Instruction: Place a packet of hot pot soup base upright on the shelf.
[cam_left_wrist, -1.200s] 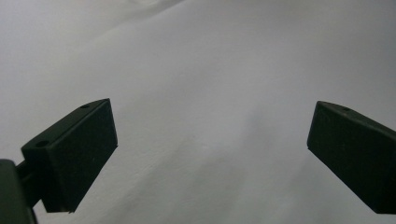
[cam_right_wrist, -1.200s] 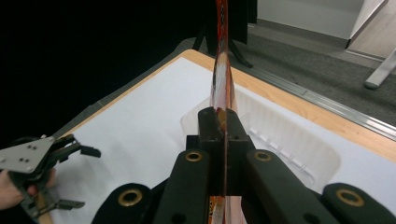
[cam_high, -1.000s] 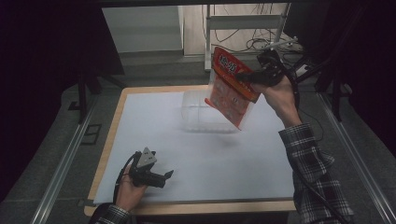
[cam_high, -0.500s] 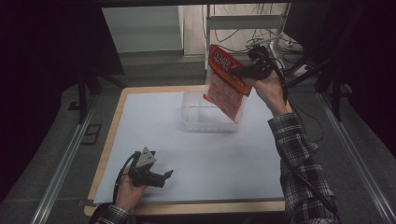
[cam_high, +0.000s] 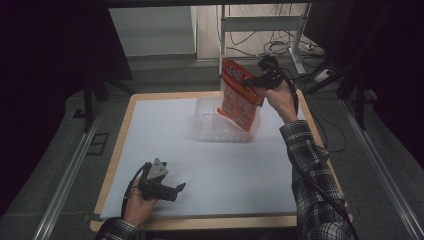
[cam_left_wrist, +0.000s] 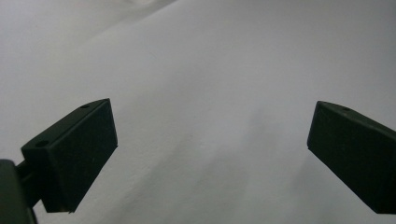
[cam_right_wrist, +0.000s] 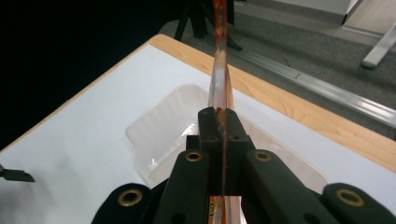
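A red and orange snack bag (cam_high: 239, 95) hangs tilted over a clear plastic tray (cam_high: 210, 125) at the far middle of the table, its lower end inside the tray. My right gripper (cam_high: 251, 81) is shut on the bag's upper edge. In the right gripper view the bag (cam_right_wrist: 219, 70) shows edge-on, pinched between the jaws of that gripper (cam_right_wrist: 219, 122), above the clear tray (cam_right_wrist: 161, 133). My left gripper (cam_high: 180, 187) rests near the table's front left, open, nothing between its fingers. In the left gripper view its jaws (cam_left_wrist: 210, 154) stand wide apart over white paper.
White paper (cam_high: 165, 145) covers a wooden table (cam_high: 127, 120). Metal rails (cam_high: 70, 170) run along both sides on the floor. Cables and a metal stand (cam_high: 260, 30) sit behind the table's far edge.
My right gripper has carried the bag left and down, so its lower end now sits in the clear tray. The left gripper has stayed still.
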